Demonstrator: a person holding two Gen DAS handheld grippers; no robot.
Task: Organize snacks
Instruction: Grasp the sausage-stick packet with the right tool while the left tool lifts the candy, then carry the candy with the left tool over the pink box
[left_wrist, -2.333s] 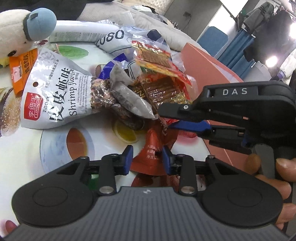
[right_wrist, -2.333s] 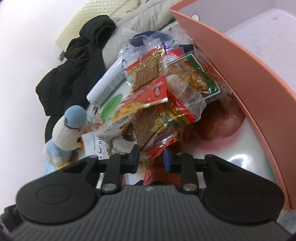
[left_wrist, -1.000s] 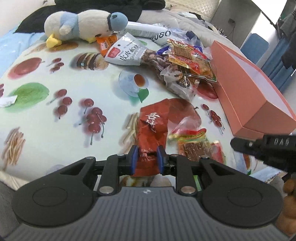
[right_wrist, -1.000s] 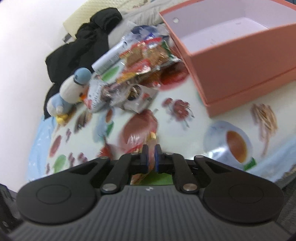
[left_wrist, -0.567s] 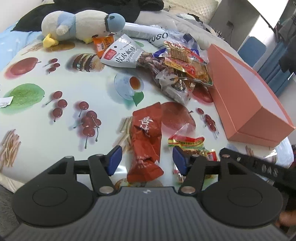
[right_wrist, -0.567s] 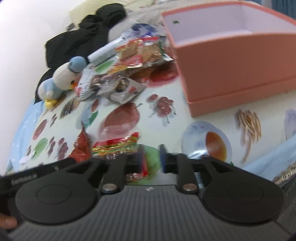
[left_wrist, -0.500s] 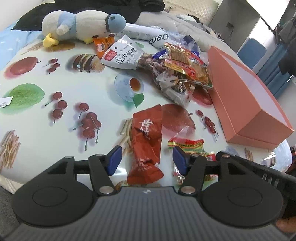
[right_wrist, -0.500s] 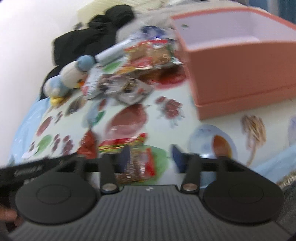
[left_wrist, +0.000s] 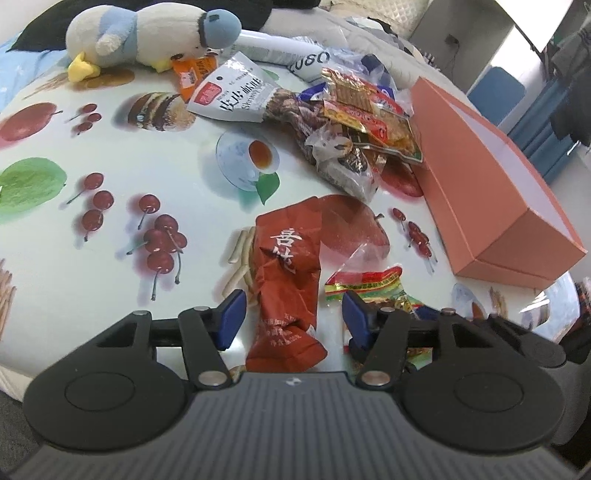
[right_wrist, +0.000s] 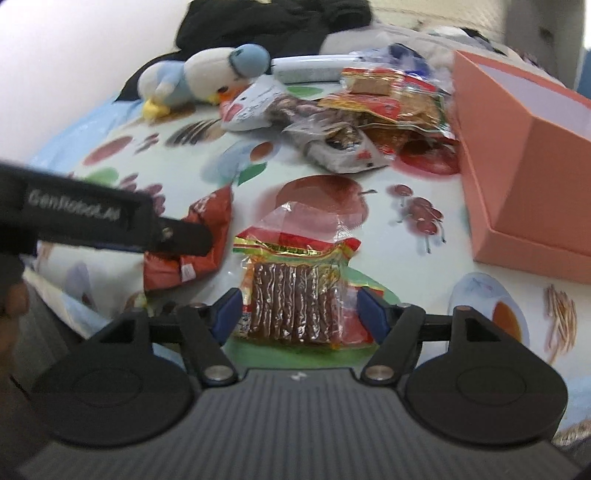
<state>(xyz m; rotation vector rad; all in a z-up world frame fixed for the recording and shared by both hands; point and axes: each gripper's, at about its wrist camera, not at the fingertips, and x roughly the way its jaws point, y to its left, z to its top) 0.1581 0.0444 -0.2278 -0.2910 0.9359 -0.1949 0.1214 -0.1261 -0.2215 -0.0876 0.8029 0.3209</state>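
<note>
Both packets had been released: left gripper (left_wrist: 293, 314) fingers stood wide around the red snack packet (left_wrist: 286, 280), right gripper (right_wrist: 301, 310) likewise around the jerky packet (right_wrist: 295, 295). Next probably another pick from the snack pile (left_wrist: 351, 122).

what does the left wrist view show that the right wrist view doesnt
Only the left wrist view shows the orange sachet by the plush penguin and the blue chair. Only the right wrist view shows the brown ribbed strips inside the clear red-and-yellow packet. Both show the red foil snack bag, the open salmon cardboard box and open grippers, left and right.
</note>
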